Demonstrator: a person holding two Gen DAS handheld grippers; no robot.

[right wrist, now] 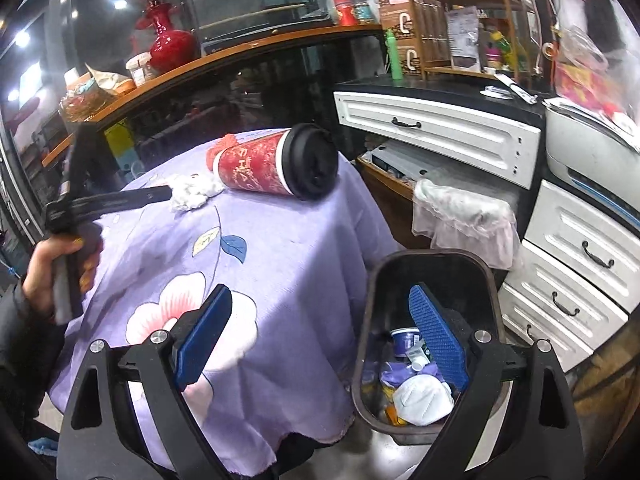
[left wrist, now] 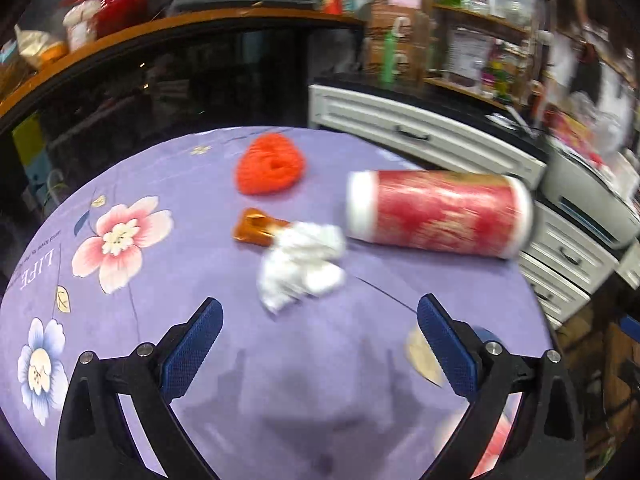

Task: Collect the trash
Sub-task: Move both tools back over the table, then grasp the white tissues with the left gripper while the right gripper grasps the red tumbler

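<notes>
left gripper [left wrist: 320, 320] spread, nothing between its pads, over the purple floral table [left wrist: 168, 280]. crumpled white tissue [left wrist: 302, 264] lies just ahead, touching an orange wrapper [left wrist: 256, 230]; red cup [left wrist: 440, 212] on its side beside them. right gripper [right wrist: 320, 316] spread, empty, above the trash bin [right wrist: 366, 320] beside the table.

Purple floral tablecloth [left wrist: 180, 184] carries tissue wad [left wrist: 300, 266], red cup [left wrist: 440, 212], orange wrapper [left wrist: 256, 230]

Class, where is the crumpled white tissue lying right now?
In the left wrist view the crumpled white tissue lies mid-table on the purple tablecloth, touching the orange wrapper, left of the tipped red cup.
</notes>
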